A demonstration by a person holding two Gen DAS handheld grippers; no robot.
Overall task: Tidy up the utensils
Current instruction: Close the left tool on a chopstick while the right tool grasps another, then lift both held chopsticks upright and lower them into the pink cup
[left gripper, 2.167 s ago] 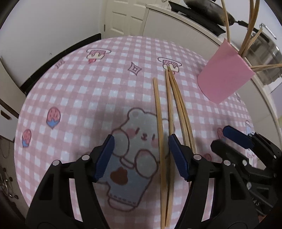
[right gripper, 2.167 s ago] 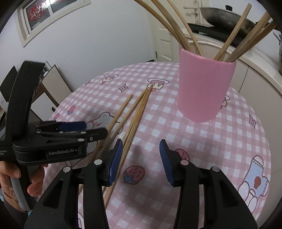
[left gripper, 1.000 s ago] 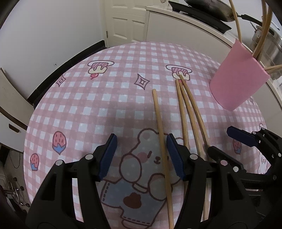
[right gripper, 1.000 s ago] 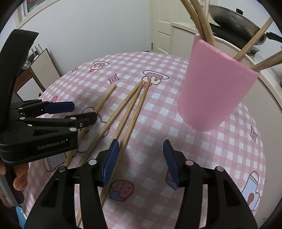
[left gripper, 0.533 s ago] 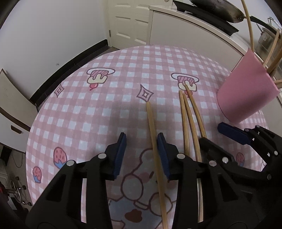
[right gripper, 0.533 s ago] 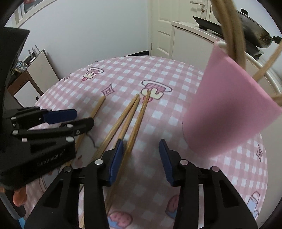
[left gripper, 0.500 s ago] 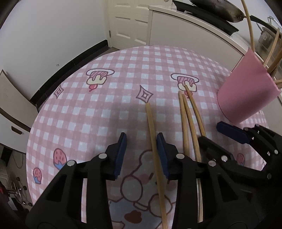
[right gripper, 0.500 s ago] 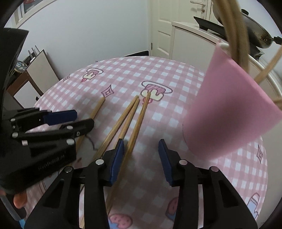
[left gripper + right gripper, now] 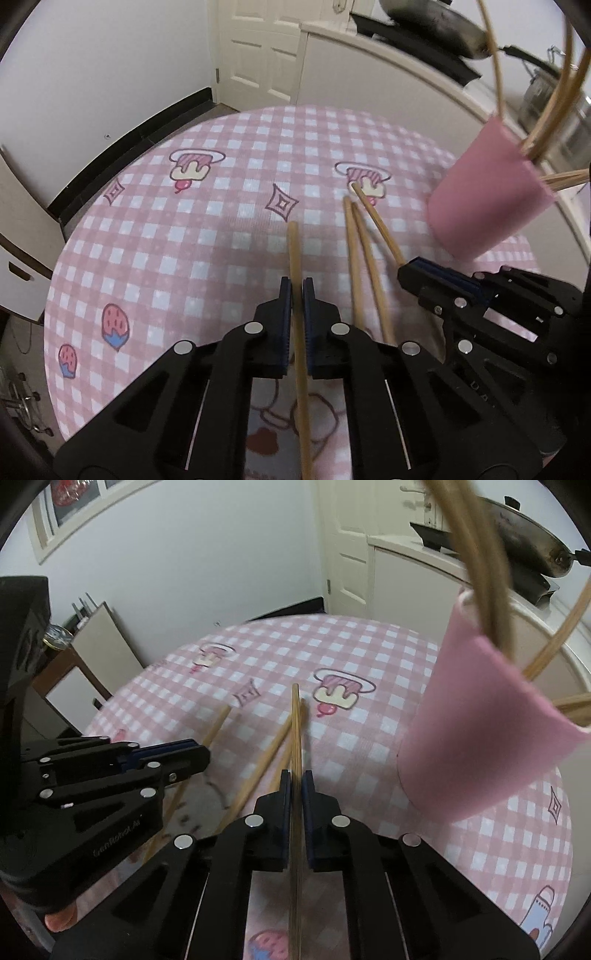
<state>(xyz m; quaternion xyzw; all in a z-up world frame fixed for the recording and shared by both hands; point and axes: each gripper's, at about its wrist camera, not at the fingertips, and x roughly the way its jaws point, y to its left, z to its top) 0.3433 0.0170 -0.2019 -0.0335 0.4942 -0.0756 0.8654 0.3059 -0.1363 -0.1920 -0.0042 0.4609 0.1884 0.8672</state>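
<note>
Chopsticks are what both sets of jaws have just been closing on: the left gripper (image 9: 297, 291) now pinches a single chopstick (image 9: 294, 251) between its blue pads, and the right gripper (image 9: 295, 779) pinches another chopstick (image 9: 295, 731) the same way, its shaft running straight forward from between the pads. The right-held stick seems to sit slightly above the cloth at its far tip, though the fisheye blur makes that hard to judge. Four loose chopsticks can be counted in all: the two that are gripped, plus two more (image 9: 360, 266) lying side by side on the counter (image 9: 166, 240) between the two grippers, their far tips close together. Beyond the right gripper, just to its right, stands one pink cup (image 9: 476, 723) on the counter, already holding a bundle of chopsticks (image 9: 484, 565) that lean out over its rim; their number cannot be told through the blur. The counter is round and covered with a pink-and-white checked cloth printed with strawberries, diamonds and cartoon figures. Past its edge are a white panelled door (image 9: 266, 51) and a pale cabinet carrying one dark pan (image 9: 532, 550). At the lower left of the right wrist view, a fingertip (image 9: 59, 919) of the person's hand shows under the left gripper.
</note>
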